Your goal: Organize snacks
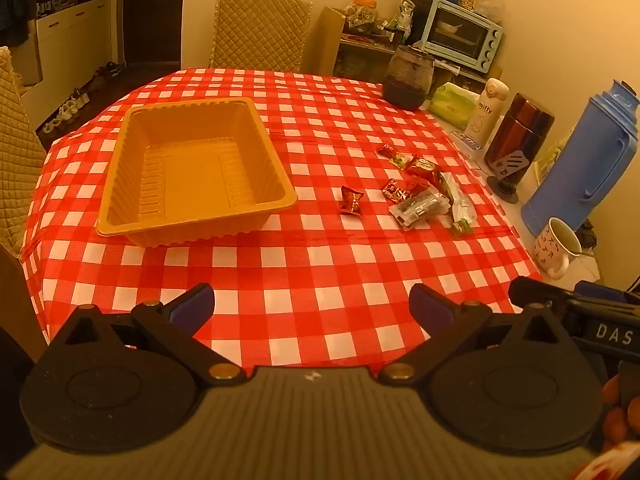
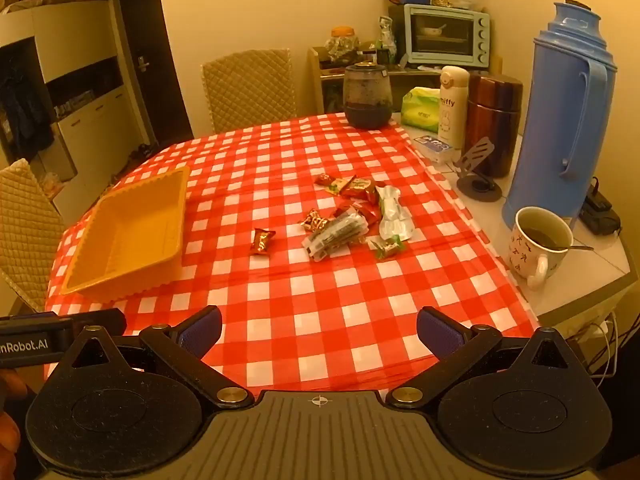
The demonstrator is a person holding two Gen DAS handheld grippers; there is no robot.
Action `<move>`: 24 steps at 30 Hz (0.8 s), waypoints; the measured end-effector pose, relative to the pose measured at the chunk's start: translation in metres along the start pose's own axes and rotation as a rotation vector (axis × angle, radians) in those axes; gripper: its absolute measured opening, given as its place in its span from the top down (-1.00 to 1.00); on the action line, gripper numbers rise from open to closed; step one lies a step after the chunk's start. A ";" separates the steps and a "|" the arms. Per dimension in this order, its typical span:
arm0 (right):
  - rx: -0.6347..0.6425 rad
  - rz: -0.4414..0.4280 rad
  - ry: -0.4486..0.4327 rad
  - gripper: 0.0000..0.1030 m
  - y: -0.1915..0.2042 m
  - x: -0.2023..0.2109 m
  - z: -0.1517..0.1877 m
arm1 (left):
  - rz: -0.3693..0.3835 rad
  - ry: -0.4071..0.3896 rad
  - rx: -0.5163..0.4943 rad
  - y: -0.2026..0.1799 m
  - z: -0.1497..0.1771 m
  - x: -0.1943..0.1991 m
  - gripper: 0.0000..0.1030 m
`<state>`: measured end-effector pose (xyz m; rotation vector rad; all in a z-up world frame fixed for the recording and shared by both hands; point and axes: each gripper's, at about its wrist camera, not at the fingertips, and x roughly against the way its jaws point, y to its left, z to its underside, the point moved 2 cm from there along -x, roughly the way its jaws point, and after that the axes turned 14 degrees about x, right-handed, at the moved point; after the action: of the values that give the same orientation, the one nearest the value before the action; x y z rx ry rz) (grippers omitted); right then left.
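Legible text, both wrist views:

- "miffy", with a rabbit drawing beneath it, on the white bottle [image 2: 451, 109] beside the brown canister.
- "DAS" in white capitals on the dark body of the other hand-held gripper [image 1: 604, 330], right edge of left wrist view.
- "nRobot.AI", cut off at the frame's left edge, on the dark body of the other hand-held gripper [image 2: 36, 344] in right wrist view.
- Snack wrappers [image 2: 348, 216], green packet [image 2: 420, 109], mug [image 2: 536, 244]: print or markings present, too small to read.

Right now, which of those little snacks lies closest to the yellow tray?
The single red-and-gold wrapped candy, lying alone on the checked cloth between the yellow tray and the pile of snacks. All the others are bunched together farther from the tray.
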<state>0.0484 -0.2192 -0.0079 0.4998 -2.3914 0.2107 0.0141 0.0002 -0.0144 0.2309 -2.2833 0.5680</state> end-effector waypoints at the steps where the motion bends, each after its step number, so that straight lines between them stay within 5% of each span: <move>1: -0.011 -0.008 0.002 -1.00 0.000 0.000 0.001 | 0.001 -0.008 -0.003 0.000 0.000 0.000 -0.99; 24: 0.009 0.005 -0.001 -1.00 0.004 0.000 0.001 | 0.003 -0.032 -0.015 0.001 0.000 0.007 -0.99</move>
<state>0.0461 -0.2160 -0.0090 0.4987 -2.3939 0.2238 0.0091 0.0012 -0.0094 0.2310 -2.3177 0.5526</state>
